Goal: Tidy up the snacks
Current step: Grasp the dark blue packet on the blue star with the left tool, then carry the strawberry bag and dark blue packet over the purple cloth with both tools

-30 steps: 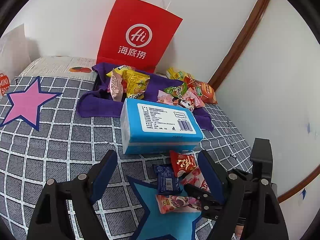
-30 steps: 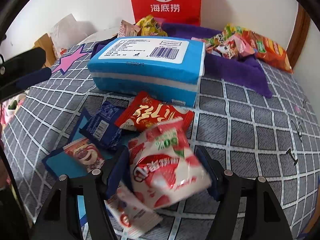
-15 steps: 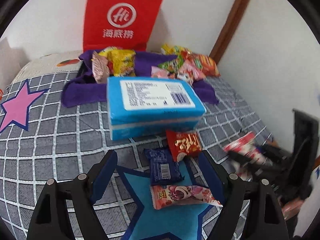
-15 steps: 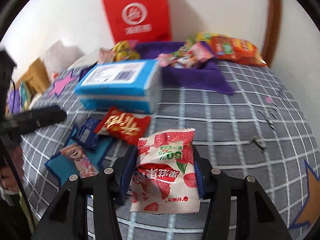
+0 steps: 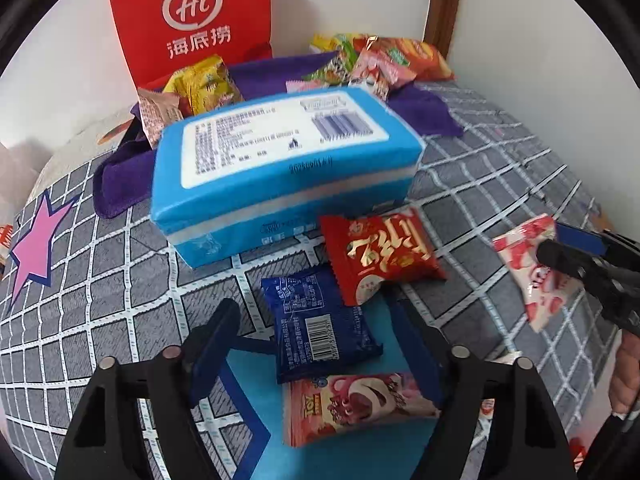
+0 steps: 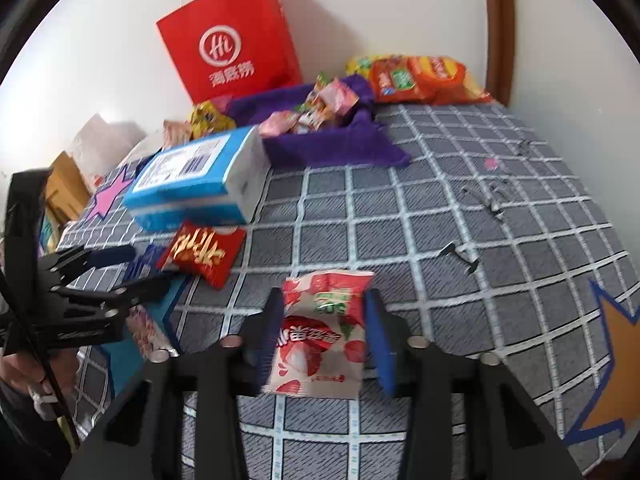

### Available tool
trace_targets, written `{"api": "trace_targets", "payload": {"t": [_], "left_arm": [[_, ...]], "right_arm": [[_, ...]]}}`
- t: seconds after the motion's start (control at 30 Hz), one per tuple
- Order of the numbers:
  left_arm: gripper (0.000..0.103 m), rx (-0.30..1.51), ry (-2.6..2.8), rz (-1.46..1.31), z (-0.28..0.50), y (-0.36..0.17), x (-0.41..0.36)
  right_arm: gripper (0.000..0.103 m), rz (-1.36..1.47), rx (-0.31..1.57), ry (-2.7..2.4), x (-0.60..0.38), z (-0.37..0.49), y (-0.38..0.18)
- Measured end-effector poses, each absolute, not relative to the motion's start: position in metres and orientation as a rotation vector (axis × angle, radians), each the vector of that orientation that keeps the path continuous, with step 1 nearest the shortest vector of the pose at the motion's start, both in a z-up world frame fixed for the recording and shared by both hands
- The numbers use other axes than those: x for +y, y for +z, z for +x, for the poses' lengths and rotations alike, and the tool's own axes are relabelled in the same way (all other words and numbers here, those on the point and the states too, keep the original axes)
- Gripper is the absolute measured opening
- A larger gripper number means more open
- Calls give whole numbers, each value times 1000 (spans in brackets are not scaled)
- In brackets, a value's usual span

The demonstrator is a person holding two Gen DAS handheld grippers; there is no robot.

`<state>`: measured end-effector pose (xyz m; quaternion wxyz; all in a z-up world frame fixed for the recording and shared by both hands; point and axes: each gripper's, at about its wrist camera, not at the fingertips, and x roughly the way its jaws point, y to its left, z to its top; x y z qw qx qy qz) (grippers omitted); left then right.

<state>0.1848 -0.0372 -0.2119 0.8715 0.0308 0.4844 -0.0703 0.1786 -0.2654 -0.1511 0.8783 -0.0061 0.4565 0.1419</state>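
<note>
Strawberry snack pkt (image 6: 320, 332): white/red, "50%" readable, clamped between right gripper (image 6: 324, 336) fingers, above grey checked bed cover (image 6: 460, 220).
Right fingers: closed on pkt, blue pads on both its sides.
Left gripper (image 5: 320, 344): fingers apart, jaws just been closing; navy pkt (image 5: 320, 332) lies between, untouched.
Navy pkt surrounds: red pkt (image 5: 380, 252) at 1 o'clock, pink "TOY" pkt (image 5: 352, 408) at 6.
Red bag (image 5: 192, 20): "Hi" logo, 12 o'clock by wall.
Blue tissue pack (image 5: 280, 168): barcode label up.
</note>
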Motion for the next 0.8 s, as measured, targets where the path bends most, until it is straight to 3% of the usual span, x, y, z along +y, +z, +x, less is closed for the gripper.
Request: {"api": "trace_targets", "payload": {"t": [0.23, 0.5, 0.8], "left_arm": [[43, 1009, -140, 39, 188, -214, -34], [41, 1009, -156, -22, 185, -209, -22], [42, 950, -164, -80, 176, -178, 2]], "right_arm": [[62, -97, 985, 287, -247, 178, -173], [57, -174, 951, 282, -239, 169, -172], [57, -105, 889, 295, -237, 175, -127]]}}
